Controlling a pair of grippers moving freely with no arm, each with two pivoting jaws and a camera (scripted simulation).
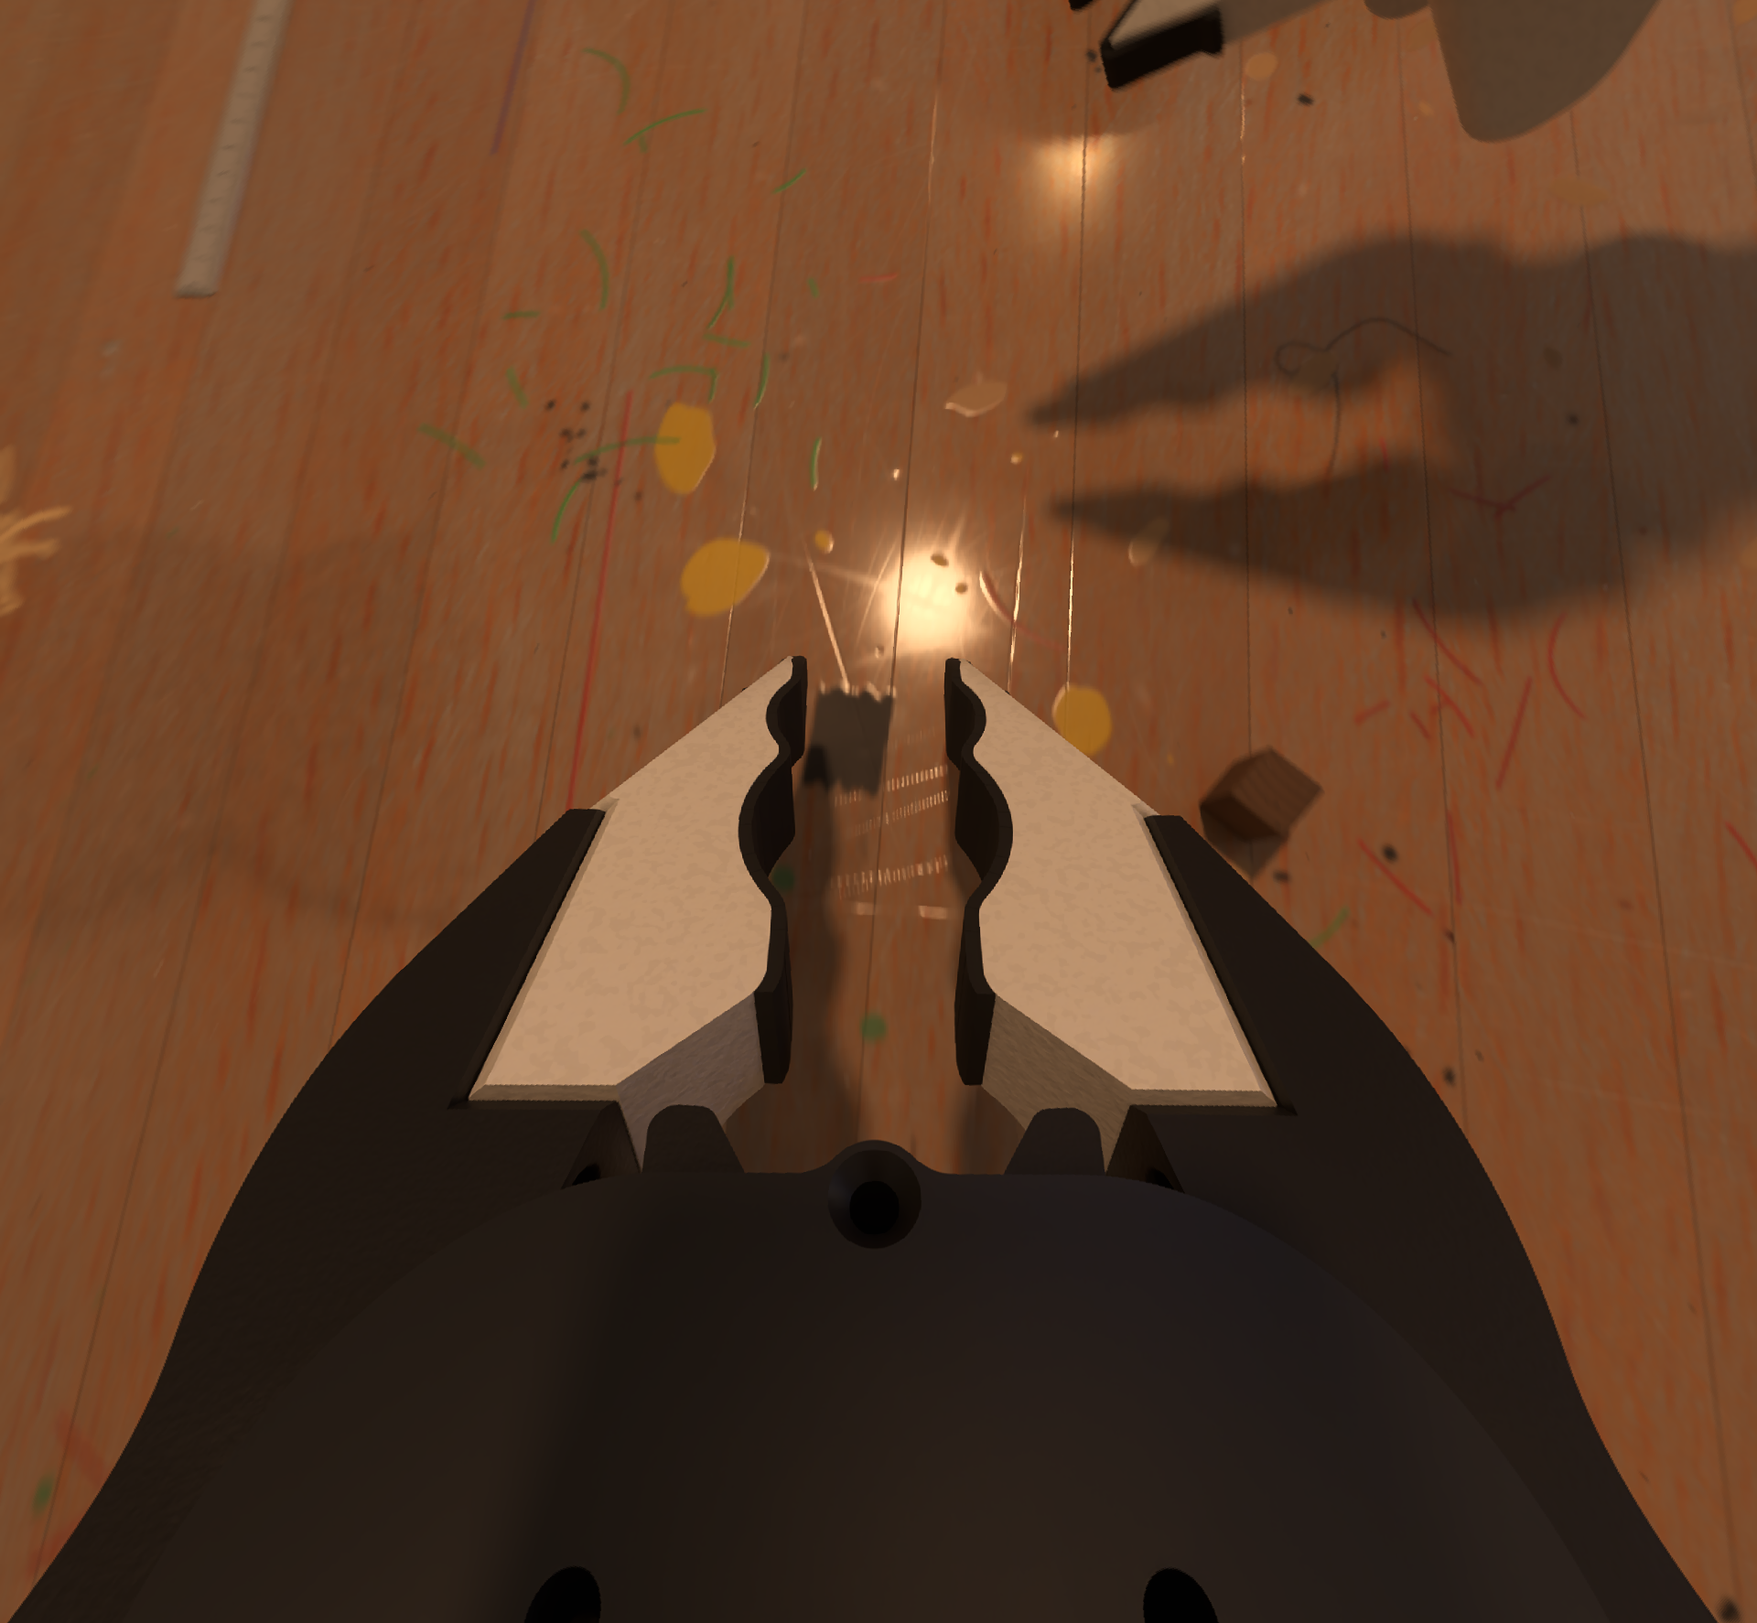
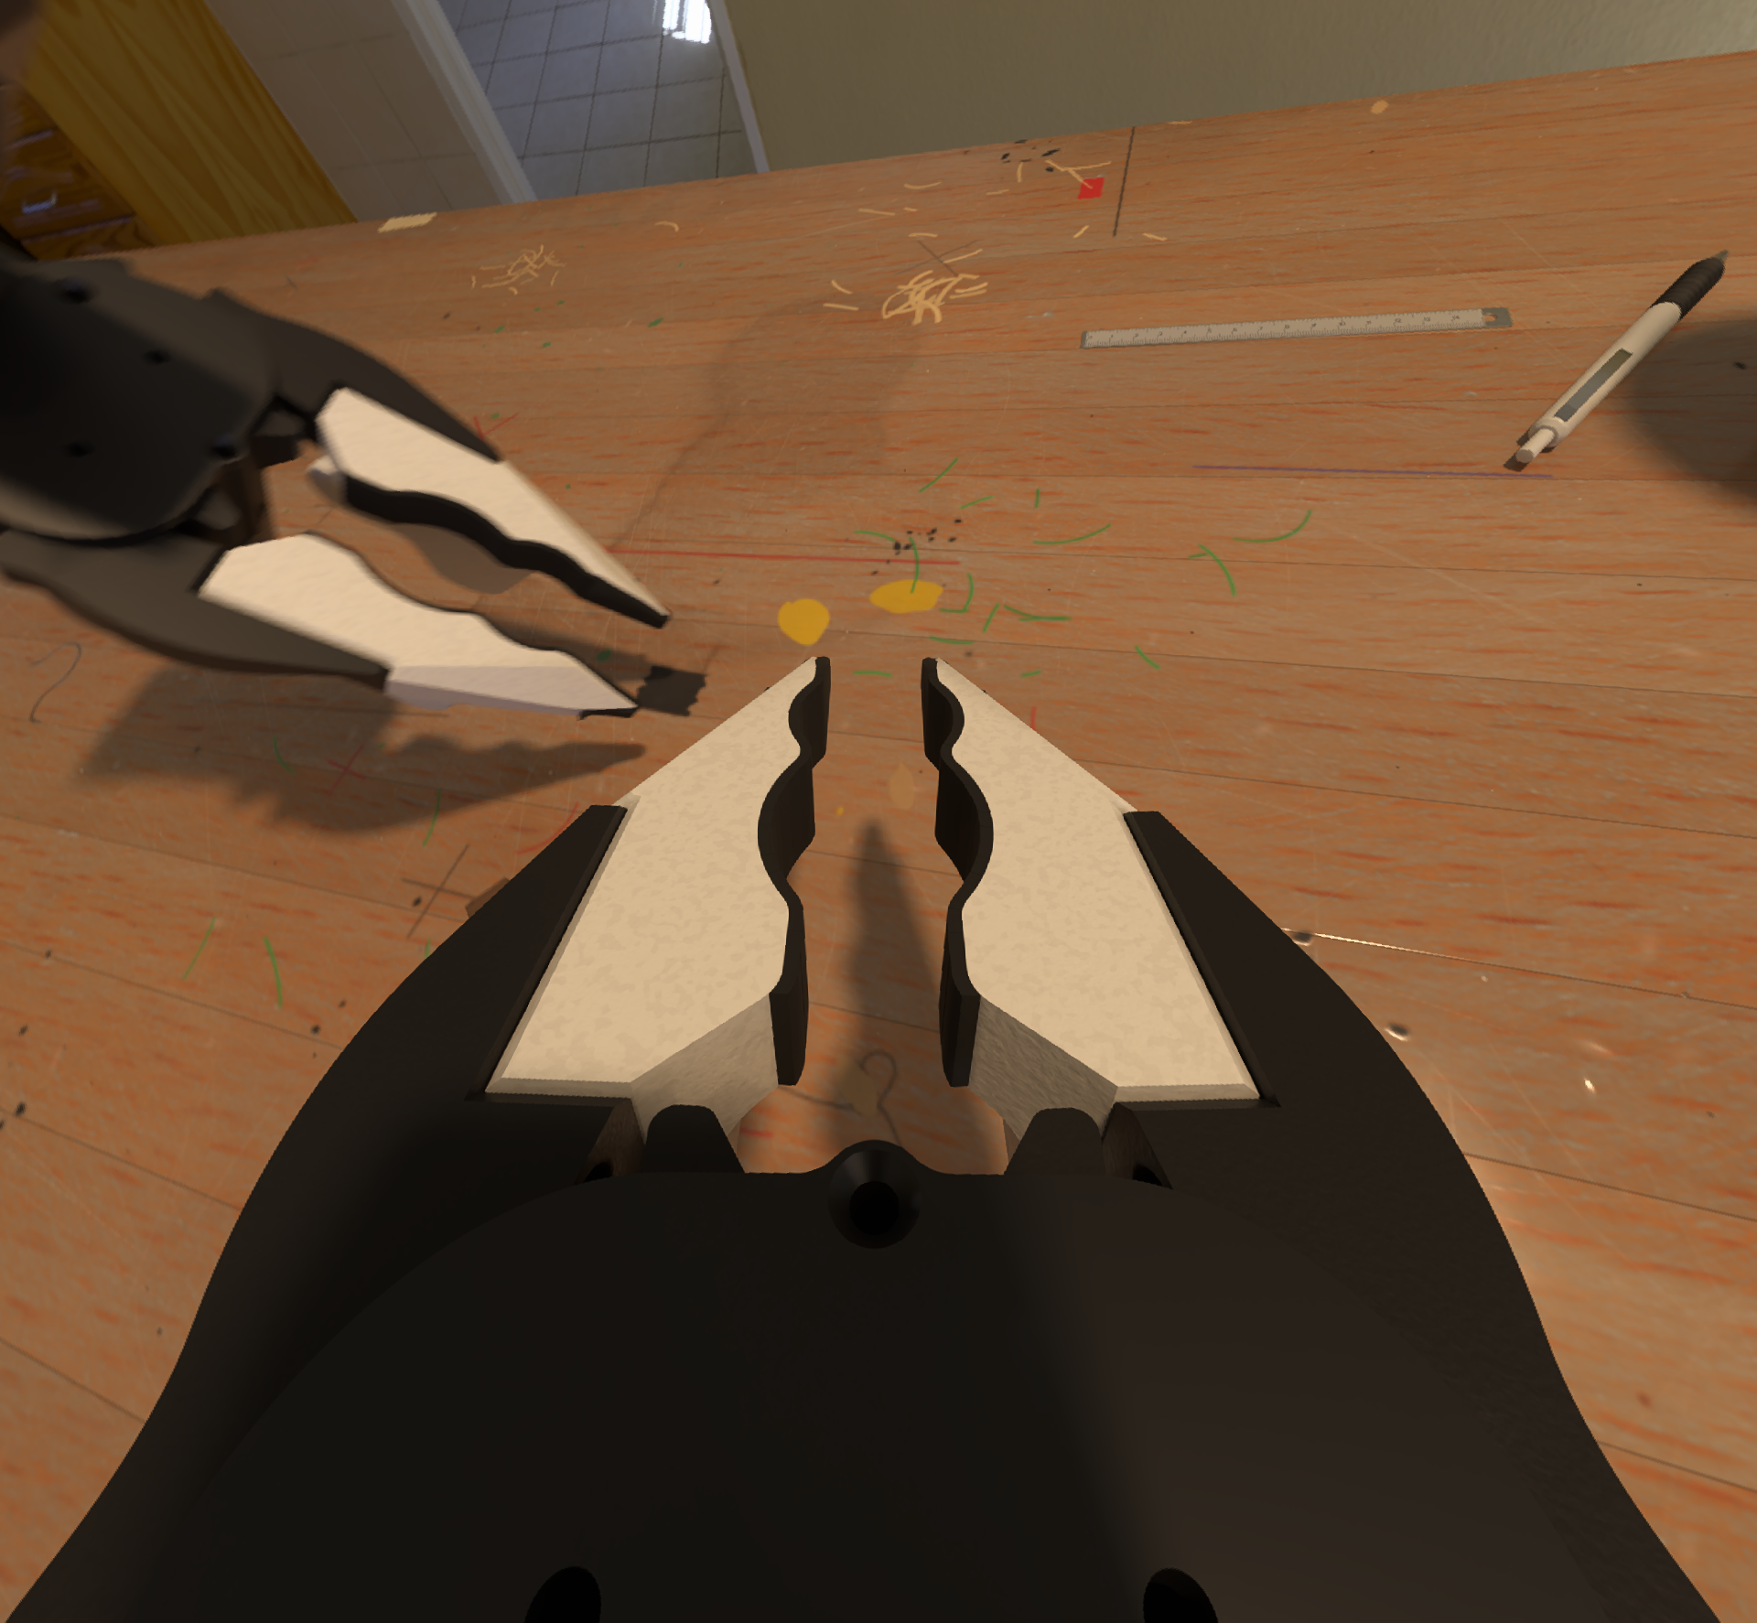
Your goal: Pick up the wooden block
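Left wrist view gives us our left gripper [image 1: 873,674] with its jaws spread and nothing between them, poised above the scuffed wooden table [image 1: 333,722]. The wooden block [image 1: 1257,793] sits on the table just to the right of our right fingertip, apart from it and outside the gap; its lower edge is partly hidden behind that finger. At the upper right our right gripper [image 1: 1103,23] enters, cut off by the frame edge, so only its finger ends and part of its pale body show. A metal ruler [image 1: 249,95] lies far off at the upper left. In the right wrist view our right gripper [image 2: 875,670] also has its jaws parted and holds nothing. We cannot find the block here; it may lie behind the left gripper [image 2: 651,665], which reaches in from the left. The ruler [image 2: 1295,326] and a pen [image 2: 1616,361] lie well apart from both grippers.
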